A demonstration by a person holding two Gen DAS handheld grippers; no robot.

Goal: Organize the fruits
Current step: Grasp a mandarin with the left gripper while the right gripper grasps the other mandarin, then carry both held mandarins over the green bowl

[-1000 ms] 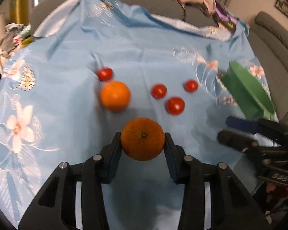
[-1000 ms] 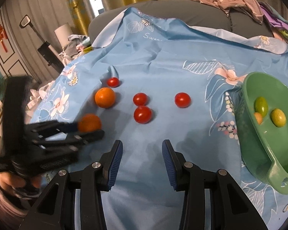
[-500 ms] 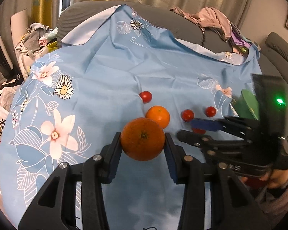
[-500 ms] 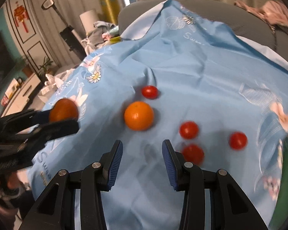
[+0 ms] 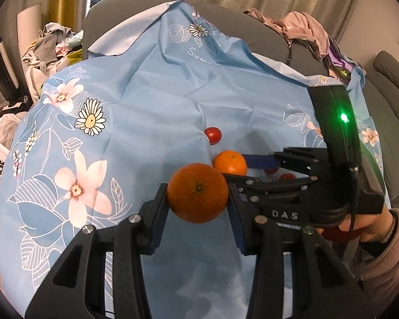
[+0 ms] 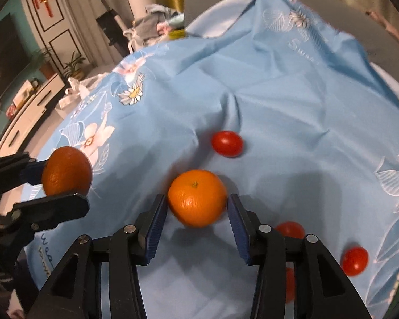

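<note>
fruit is spread on the blue floral cloth draped over the table. a dark orange is clamped between the pads of the left claw and held off the cloth. a brighter orange lies on the cloth between the pads of the right claw, whose jaws are opening, small gaps showing at both sides. a cherry tomato sits just beyond it; more tomatoes are scattered to the right.
</note>
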